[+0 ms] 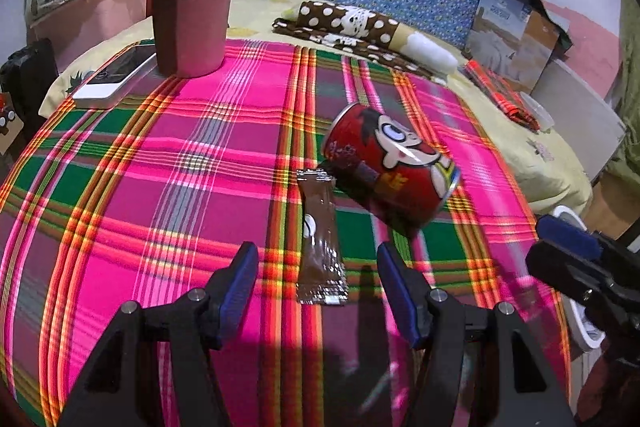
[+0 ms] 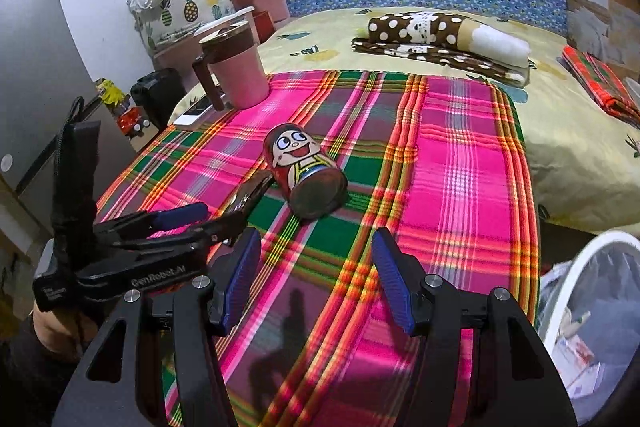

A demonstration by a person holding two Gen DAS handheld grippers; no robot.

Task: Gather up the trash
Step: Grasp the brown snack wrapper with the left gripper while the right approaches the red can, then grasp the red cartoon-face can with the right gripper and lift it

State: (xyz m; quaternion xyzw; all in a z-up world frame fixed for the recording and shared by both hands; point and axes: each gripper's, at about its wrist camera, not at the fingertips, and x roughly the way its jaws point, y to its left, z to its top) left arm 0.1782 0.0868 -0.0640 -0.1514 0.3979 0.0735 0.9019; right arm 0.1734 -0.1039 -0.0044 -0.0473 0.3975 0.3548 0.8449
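Black left gripper (image 2: 208,219) reads "GenRobot.AI"; both jaws released, empty; red cartoon can (image 2: 306,179) lying sideways.

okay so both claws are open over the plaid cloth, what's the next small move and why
Probably ease the left claw down onto the brown sachet: it lies flat between the open jaws, untouched. The red can lies on its side just ahead of the right claw.

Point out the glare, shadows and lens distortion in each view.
Left wrist view: a white glare streak crosses the lying red cartoon-printed can, gripper shadows darken the pink plaid cloth at the bottom, and the fisheye bulges its stripes. Right wrist view: finger shadows fall on the cloth; the brown foil sachet glints; the corners vignette black.
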